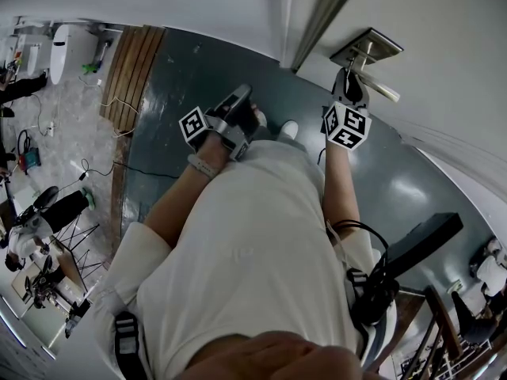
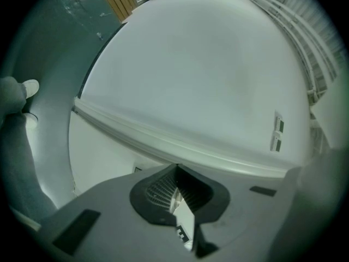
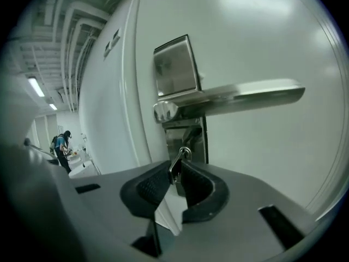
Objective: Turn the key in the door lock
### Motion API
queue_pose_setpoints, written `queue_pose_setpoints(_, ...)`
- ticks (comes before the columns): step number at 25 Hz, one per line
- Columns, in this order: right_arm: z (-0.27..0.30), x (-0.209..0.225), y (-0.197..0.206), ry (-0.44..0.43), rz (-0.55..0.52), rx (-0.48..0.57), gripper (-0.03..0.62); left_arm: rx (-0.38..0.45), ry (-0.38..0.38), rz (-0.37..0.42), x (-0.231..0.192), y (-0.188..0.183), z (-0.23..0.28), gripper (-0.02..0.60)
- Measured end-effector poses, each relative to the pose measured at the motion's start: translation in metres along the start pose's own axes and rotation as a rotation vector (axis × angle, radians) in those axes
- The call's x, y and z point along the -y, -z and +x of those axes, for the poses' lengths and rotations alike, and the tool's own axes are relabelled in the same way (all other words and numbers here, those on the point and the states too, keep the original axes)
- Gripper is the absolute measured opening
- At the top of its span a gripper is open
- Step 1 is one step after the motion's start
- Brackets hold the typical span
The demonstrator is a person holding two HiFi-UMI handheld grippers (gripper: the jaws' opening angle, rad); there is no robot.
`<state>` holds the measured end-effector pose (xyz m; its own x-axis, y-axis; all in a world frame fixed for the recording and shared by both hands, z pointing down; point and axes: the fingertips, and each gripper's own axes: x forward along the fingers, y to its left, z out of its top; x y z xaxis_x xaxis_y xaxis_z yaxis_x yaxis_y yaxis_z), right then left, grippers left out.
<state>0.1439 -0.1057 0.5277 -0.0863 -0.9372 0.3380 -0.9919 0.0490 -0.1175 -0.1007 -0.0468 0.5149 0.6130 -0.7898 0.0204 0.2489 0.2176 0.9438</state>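
Right gripper view: my right gripper (image 3: 177, 166) clamps the stiff, likely slippery key (image 3: 175, 171) by its bow, six o'clock of the handle (image 3: 240, 97).

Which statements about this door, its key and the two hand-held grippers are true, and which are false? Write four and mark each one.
1. The right gripper is shut on the small silver metal key. True.
2. That key sits above the long silver lever handle. False: it sits below the handle.
3. The left gripper grips the lever handle. False: its jaws are together on nothing, facing a plain white wall.
4. The lever handle is mounted on a shiny rectangular metal plate. True.
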Motion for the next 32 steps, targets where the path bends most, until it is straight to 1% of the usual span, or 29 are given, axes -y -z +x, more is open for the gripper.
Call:
queue_pose_setpoints(3, 0.0004, 0.0008, 0.0001, -0.03, 0.135, 0.006, 0.071, 0.002, 0.0, 0.0, -0.0001, -0.0008, 0.0002, 0.008)
queue_pose_setpoints(7, 0.0004, 0.003, 0.0002, -0.079, 0.381, 0.017, 0.063, 0.002, 0.0, -0.001, 0.0005, -0.0006, 0.0006, 0.008)
queue_pose_setpoints(9, 0.0009, 0.0044, -0.0004, -0.1, 0.487, 0.02, 0.061, 0.002, 0.0, -0.002, 0.0012, -0.0007, 0.0012, 0.008)
queue_pose_setpoints(14, 0.0003, 0.0032, 0.0004, -0.151, 0.675, 0.022, 0.063, 0.004, -0.001, -0.002, -0.0005, -0.0019, 0.0001, 0.008)
queue_pose_setpoints(18, -0.0001, 0.0036, 0.0003, -0.192, 0.85, 0.023, 0.063, 0.002, 0.001, -0.002, -0.0004, -0.0021, 0.0008, 0.008)
queue_pose_setpoints(20, -0.0009, 0.0045, 0.0008, -0.208, 0.919, 0.026, 0.063, 0.001, 0.001, -0.005, -0.0002, -0.0016, 0.0009, 0.008)
queue_pose_setpoints(25, -0.0025, 0.0055, 0.0022, -0.245, 1.04, 0.035, 0.063, 0.004, 0.001, -0.008, 0.0001, -0.0022, 0.0008, 0.008)
queue_pose_setpoints(29, -0.0047, 0.0069, 0.0076, -0.271, 1.206, 0.031, 0.064, 0.003, 0.001, -0.009, 0.0005, -0.0027, 0.0013, 0.008)
queue_pose_setpoints(32, -0.0062, 0.0063, 0.0068, -0.299, 1.281, 0.031, 0.064, 0.003, 0.001, -0.007, 0.0013, -0.0023, 0.0018, 0.008)
